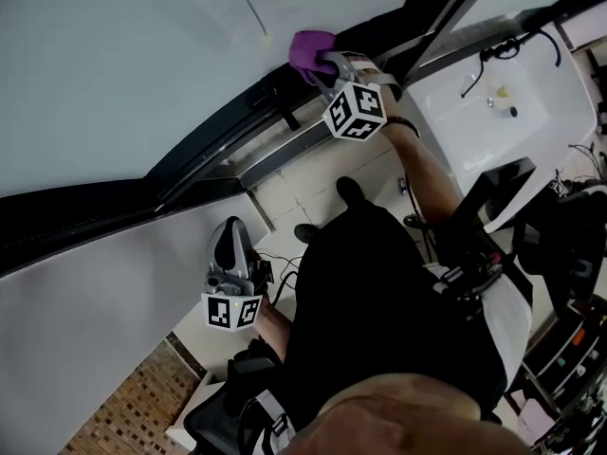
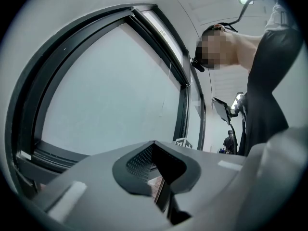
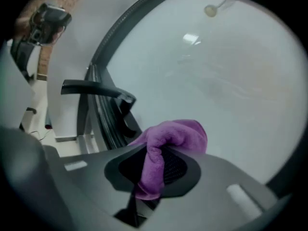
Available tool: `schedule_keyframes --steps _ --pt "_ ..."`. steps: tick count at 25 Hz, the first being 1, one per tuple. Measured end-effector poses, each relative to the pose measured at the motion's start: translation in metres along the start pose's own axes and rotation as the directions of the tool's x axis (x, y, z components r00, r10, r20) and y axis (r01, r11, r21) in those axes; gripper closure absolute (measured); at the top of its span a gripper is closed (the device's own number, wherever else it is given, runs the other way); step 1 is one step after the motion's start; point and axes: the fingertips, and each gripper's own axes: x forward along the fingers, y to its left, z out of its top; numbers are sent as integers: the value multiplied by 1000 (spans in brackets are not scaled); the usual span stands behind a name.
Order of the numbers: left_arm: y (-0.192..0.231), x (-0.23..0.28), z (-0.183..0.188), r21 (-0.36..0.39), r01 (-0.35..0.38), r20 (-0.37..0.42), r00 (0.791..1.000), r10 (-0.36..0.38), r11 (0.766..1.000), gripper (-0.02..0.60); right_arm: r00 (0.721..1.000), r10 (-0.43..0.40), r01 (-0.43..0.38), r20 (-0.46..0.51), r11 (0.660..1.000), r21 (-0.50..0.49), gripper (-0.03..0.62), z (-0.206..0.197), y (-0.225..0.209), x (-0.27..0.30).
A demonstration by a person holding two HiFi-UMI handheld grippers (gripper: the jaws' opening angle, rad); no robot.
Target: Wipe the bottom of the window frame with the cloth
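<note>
A purple cloth [image 1: 311, 49] is bunched between the jaws of my right gripper [image 1: 329, 64], which is shut on it. The cloth presses against the dark window frame [image 1: 218, 131] where the frame meets the pale glass. In the right gripper view the cloth [image 3: 169, 137] folds over the closed jaws of the right gripper [image 3: 151, 170], with the frame rail [image 3: 103, 109] just to the left. My left gripper [image 1: 230, 246] hangs low beside the wall, away from the frame, shut and empty. The left gripper view shows the left gripper [image 2: 156, 170] pointing at the glass and frame [image 2: 38, 153].
A black window handle [image 3: 96, 88] sticks out from the frame left of the cloth. A blind cord with a bead [image 1: 266, 38] hangs over the glass. A white basin [image 1: 512, 102] stands at the right, with tiled floor [image 1: 303, 192] below. Another person [image 2: 230, 141] stands far off.
</note>
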Motion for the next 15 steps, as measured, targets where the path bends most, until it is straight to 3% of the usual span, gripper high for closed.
schedule_keyframes --steps 2,3,5,9,11,15 --pt "1 2 0 -5 17 1 1000 -17 1000 590 996 -91 91 -6 992 84 531 -8 -27 -23" --pt "1 4 -1 -8 24 1 1000 -24 1000 591 995 -101 99 10 987 127 531 -5 -37 -31" --pt "-1 8 -5 -12 37 0 999 -37 999 591 998 -65 62 21 990 130 531 3 -38 -29" --pt "-6 13 -1 -6 47 4 999 -47 999 591 996 82 -82 -32 997 12 531 10 6 26" --pt "-6 13 0 -5 37 3 999 -37 999 591 994 91 -92 -59 995 -22 540 8 14 42" --pt "-2 14 -3 -14 26 -8 1000 -26 1000 591 992 112 -112 -57 994 0 539 6 10 40"
